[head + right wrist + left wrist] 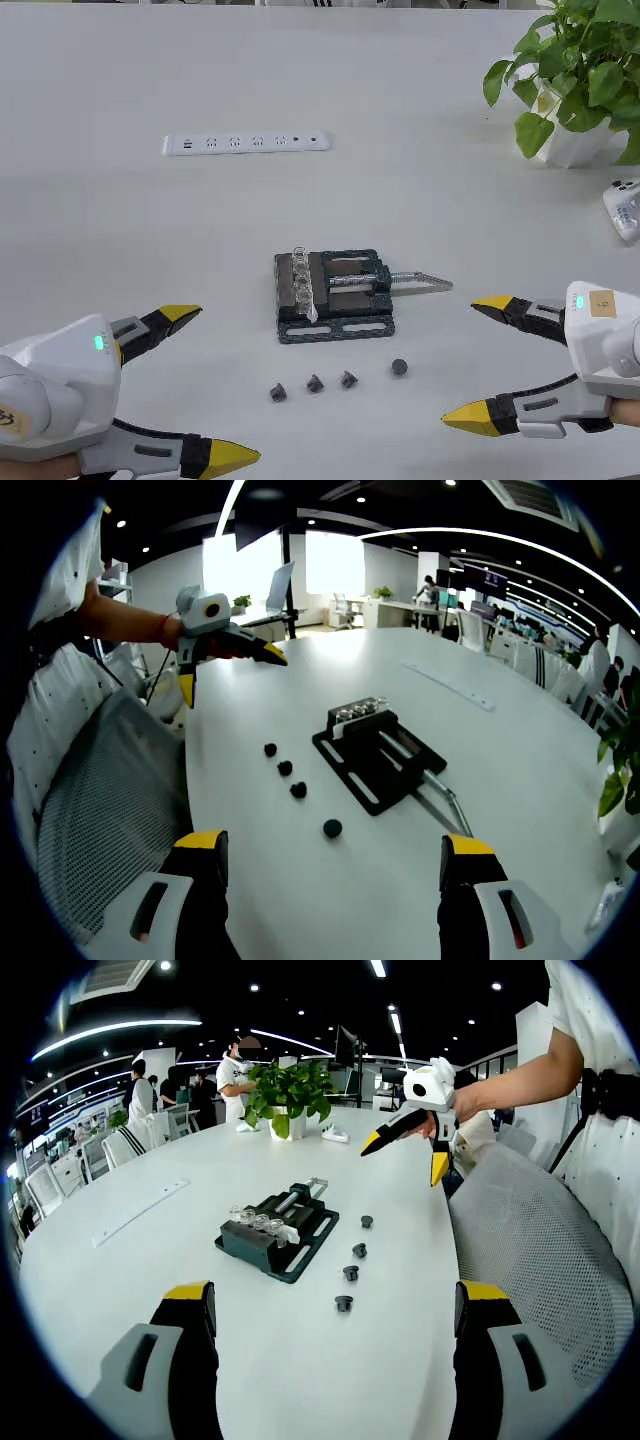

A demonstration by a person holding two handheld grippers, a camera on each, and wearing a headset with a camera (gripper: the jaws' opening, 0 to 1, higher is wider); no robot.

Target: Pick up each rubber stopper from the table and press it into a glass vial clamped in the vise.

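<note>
Gaping wide and holding nothing, the left gripper [218, 385] hovers over the near left of the table [120, 230]. The right gripper [465, 360] hangs at the near right, its yellow-tipped jaws spread just as far and bare.

Between the two lie four dark rubber stoppers [315, 383]. Three sit in a close row and the fourth [399, 367] sits a little off to the right, all loose on the table and apart from the vise. Just beyond them stands one dark vise [340, 325], its handle [420, 283] pointing right. A row of clear glass vials [302, 285] is clamped upright in it; at least three can be made out, and the exact count is too small to tell.

Farther back lies one white power strip [246, 143]. One potted plant [575, 70] stands at the far right, with a small white device [625, 208] near it.

The tabletop is pale grey, wide and smooth. Around it, the gripper views show an open office with a dark ceiling, light strips, a mesh chair [540, 1250] and people standing far off.
</note>
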